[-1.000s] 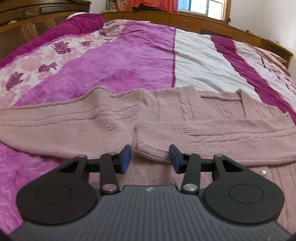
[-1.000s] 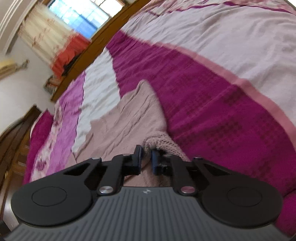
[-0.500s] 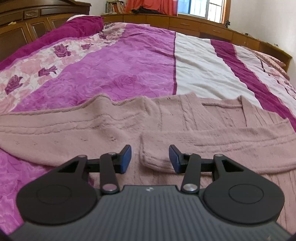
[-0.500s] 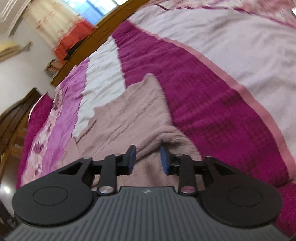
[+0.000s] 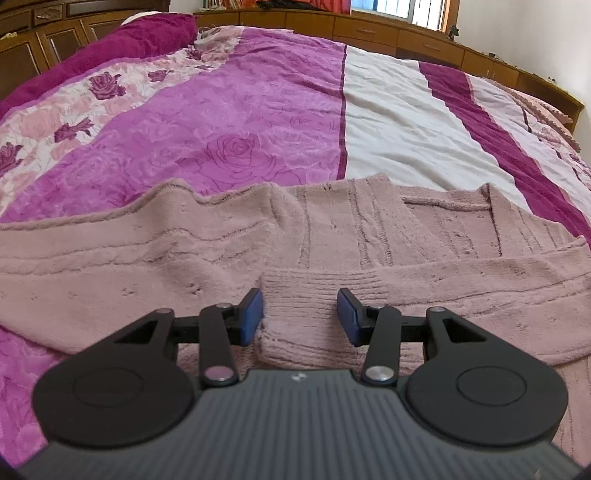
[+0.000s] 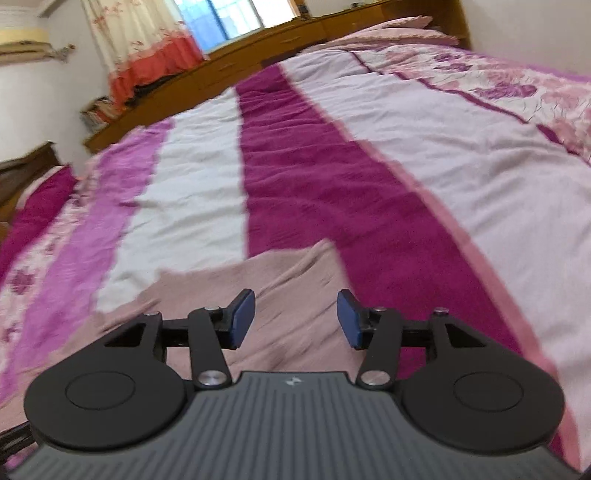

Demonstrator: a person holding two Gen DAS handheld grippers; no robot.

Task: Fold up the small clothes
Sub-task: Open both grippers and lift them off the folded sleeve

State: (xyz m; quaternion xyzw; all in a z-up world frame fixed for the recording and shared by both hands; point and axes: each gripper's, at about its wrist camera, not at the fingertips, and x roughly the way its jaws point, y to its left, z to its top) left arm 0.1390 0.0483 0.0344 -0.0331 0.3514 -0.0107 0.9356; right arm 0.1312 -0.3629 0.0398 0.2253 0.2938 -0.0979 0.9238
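A dusty-pink knitted cardigan (image 5: 369,236) lies spread on the bed, one sleeve stretched out to the left and the other sleeve (image 5: 424,284) folded across the body. My left gripper (image 5: 300,315) is open, its blue pads either side of that sleeve's ribbed cuff (image 5: 299,295), low over it. My right gripper (image 6: 296,317) is open and empty above the cardigan's right part (image 6: 280,291), which shows blurred in the right wrist view.
The bed carries a striped cover (image 5: 258,122) in purple, white and magenta with a rose pattern at the left. Wooden cabinets (image 5: 369,29) run along the far side under a window. A pink pillow (image 6: 399,35) lies at the far right.
My right gripper has opened and let go of the sleeve, then lifted and swung away. My left gripper has moved forward over the folded sleeve's cuff, still open.
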